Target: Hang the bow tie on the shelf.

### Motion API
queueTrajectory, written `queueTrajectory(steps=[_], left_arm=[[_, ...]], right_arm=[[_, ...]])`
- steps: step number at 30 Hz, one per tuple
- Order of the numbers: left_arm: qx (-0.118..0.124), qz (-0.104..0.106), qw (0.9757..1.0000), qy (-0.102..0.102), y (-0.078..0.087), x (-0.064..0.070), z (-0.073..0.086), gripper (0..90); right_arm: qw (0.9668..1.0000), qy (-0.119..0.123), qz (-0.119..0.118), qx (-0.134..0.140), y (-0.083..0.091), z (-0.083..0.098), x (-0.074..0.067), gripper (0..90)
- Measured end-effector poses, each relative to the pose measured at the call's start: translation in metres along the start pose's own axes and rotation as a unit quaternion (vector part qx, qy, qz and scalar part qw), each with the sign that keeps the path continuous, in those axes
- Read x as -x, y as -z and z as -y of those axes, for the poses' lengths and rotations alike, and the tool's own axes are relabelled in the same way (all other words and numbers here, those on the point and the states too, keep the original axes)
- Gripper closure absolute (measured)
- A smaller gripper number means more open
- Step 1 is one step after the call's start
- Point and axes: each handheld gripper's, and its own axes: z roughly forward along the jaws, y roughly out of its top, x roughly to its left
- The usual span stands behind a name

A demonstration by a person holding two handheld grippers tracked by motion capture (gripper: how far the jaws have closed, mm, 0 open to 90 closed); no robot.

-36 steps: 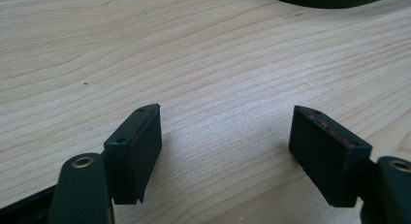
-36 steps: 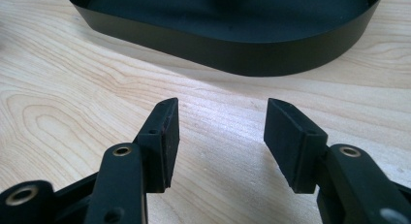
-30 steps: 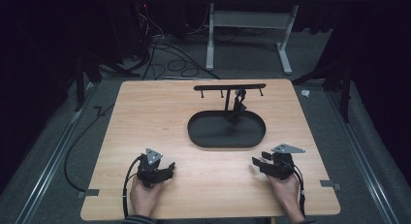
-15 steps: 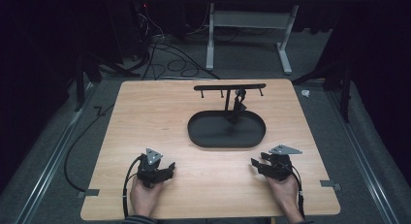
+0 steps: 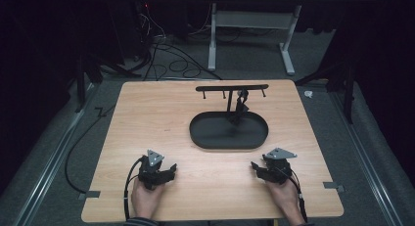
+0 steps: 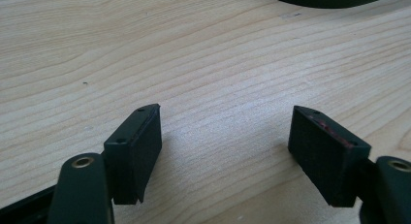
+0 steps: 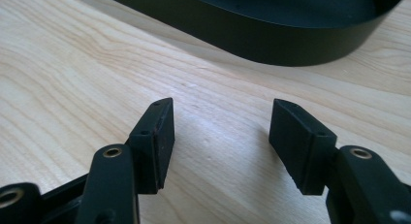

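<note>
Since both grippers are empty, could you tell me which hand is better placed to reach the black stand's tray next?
Probably the right gripper: its open jaws, just widening with nothing between them, face the tray close ahead. The left gripper sits farther from it.

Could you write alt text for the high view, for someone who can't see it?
Two hands rest on a wooden table, each holding an open black gripper: left gripper, right gripper. Beyond them sits a black oval tray with a T-shaped stand.
</note>
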Motion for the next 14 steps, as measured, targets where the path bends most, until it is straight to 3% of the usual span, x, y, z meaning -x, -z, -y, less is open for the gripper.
queueTrajectory(steps=[14], left_arm=[[0.0,-0.002,1.0,-0.001,-0.0008,0.0004,-0.0005,27.6]], right_arm=[[1.0,-0.002,-0.002,-0.001,-0.0002,-0.0001,0.0002,42.6]])
